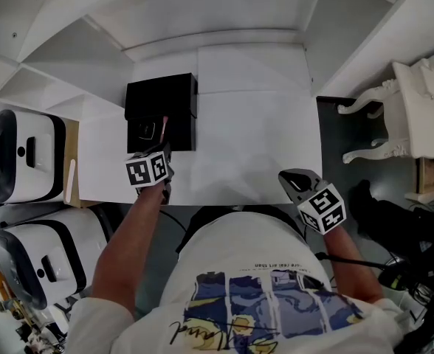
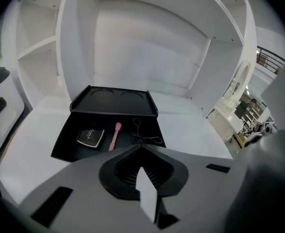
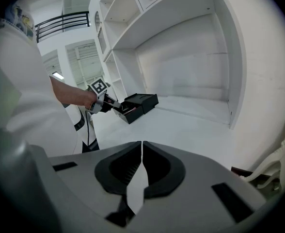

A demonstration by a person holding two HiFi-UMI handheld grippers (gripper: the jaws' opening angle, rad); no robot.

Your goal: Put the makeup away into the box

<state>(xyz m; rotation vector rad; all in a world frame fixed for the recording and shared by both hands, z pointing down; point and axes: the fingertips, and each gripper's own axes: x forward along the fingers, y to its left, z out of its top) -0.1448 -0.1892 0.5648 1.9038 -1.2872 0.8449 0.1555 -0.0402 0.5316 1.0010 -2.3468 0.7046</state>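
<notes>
The black makeup box (image 1: 160, 94) stands open at the back left of the white desk, its lid (image 2: 114, 101) tipped back. Inside lie a black compact (image 2: 90, 136), a pink brush (image 2: 115, 135) and a thin black wire tool (image 2: 143, 138). My left gripper (image 1: 164, 150) hovers at the box's near edge, pointing down at it, shut with nothing in its jaws (image 2: 141, 148). My right gripper (image 1: 287, 177) is held over the desk's front right edge, far from the box (image 3: 135, 106), shut and empty (image 3: 141, 144).
White shelving and an alcove wall (image 2: 147, 47) enclose the desk (image 1: 254, 139). Two white machines (image 1: 25, 157) stand on the left. An ornate white piece of furniture (image 1: 405, 105) stands on the dark floor to the right.
</notes>
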